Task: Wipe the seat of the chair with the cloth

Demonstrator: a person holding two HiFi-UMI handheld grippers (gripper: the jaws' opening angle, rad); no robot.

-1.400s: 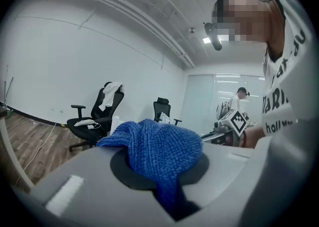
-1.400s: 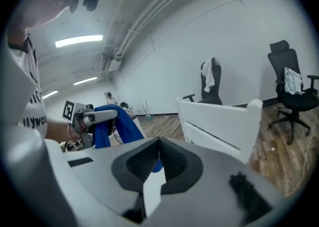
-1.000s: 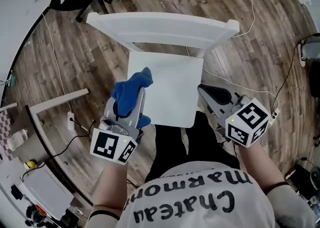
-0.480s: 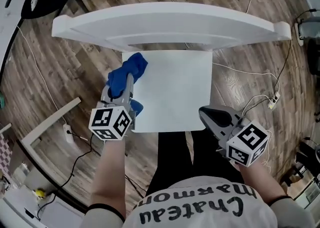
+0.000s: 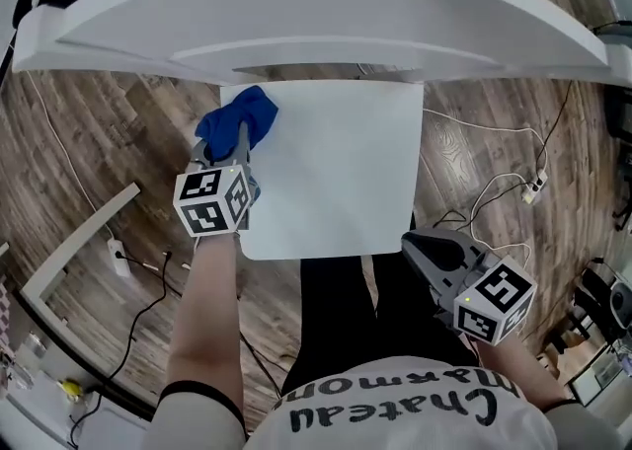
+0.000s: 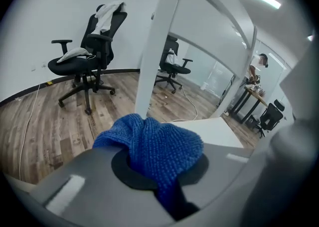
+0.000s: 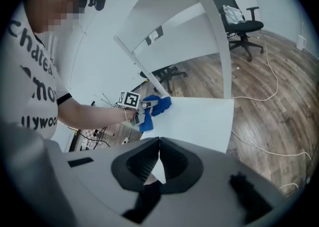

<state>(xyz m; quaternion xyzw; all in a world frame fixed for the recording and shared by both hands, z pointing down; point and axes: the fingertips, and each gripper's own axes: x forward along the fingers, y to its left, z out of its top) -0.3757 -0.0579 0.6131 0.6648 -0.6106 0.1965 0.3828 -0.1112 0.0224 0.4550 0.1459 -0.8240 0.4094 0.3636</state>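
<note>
- The person's black-trousered legs (image 5: 341, 305) stand at the bottom centre of the head view, just at the front edge of the chair.
- The right gripper (image 5: 415, 244) is at the lower right of the head view, just beside the front right corner of the seat. In its own view the right gripper (image 7: 158, 146) has its jaws pressed together at the tips, with nothing between them (only a sliver of white seat shows behind).
- The left gripper (image 5: 239, 147) is left of centre in the head view. Its marker cube sits over the seat's left edge and its jaws reach toward the upper left corner of the seat.
- In its own view the left gripper (image 6: 159, 173) has its jaws clamped on the blue cloth (image 6: 154, 144), which bunches up above them in the lower middle of the frame.
- In the head view the cloth (image 5: 235, 120) rests on the seat's back left corner, close under the backrest. The right gripper view shows the cloth (image 7: 158, 105) left of centre, at the far edge of the seat.
- The white seat (image 5: 341, 167) fills the middle of the head view; the rest of it is bare.
- The chair's curved white backrest (image 5: 316, 14) spans the top of the head view.
- The wooden floor (image 5: 94, 142) surrounds the chair, with white cables (image 5: 494, 191) lying at the right.
- Farthest off, a black office chair (image 6: 87, 56) stands at the upper left of the left gripper view, with pale fabric draped over its back.
</note>
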